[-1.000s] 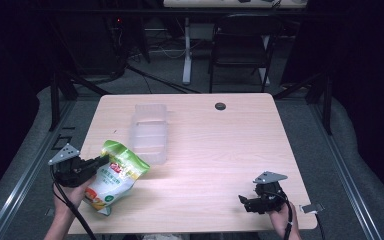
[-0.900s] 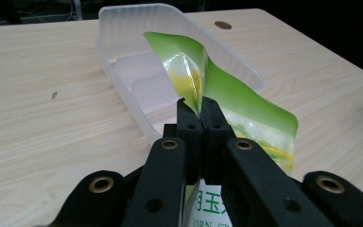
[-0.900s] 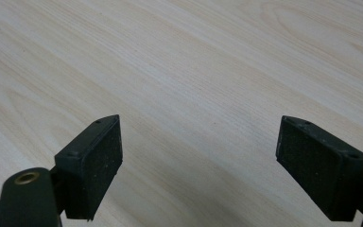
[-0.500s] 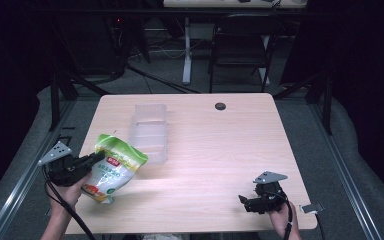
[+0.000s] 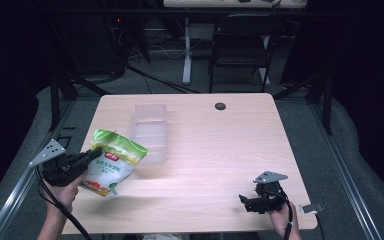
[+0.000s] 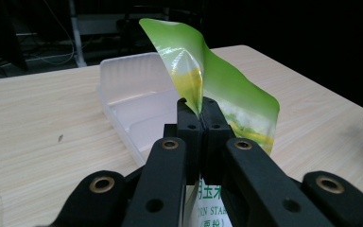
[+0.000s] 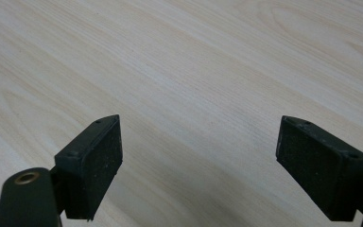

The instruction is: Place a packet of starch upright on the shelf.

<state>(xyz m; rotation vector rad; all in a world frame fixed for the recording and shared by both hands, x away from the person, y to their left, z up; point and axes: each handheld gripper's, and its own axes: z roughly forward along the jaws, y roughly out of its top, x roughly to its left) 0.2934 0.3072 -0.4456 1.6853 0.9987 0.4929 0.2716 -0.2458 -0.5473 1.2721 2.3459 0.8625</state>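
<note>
The left gripper (image 5: 94,154) has its jaws pressed together on the edge of a green and white pouch (image 5: 111,161), pinching a thin fold of the film near the pouch's side, and the pouch is lifted at the near left part of the table (image 5: 220,145), tilted with its green top toward the clear plastic tray (image 5: 150,131) just beyond it. In the left gripper view the film (image 6: 217,85) curls up and away above the closed jaws, with the tray (image 6: 137,94) right behind it. The right gripper (image 5: 252,202) sits low at the near right of the table, well apart from the pouch, and in its own view its jaws stand spread wide with nothing between them over bare wood (image 7: 208,71). The main risk, as I judge it, is the grip itself: only a narrow bit of glossy film is caught, so the weight of the contents could let the pouch slide out or swing round if the hand moves fast or tips it further. A swinging pouch could also knock the light tray and shove it across the table, or land half on its rim instead of inside. The tray looks narrow next to the pouch, so a crooked approach could leave the pouch propped on the wall
</note>
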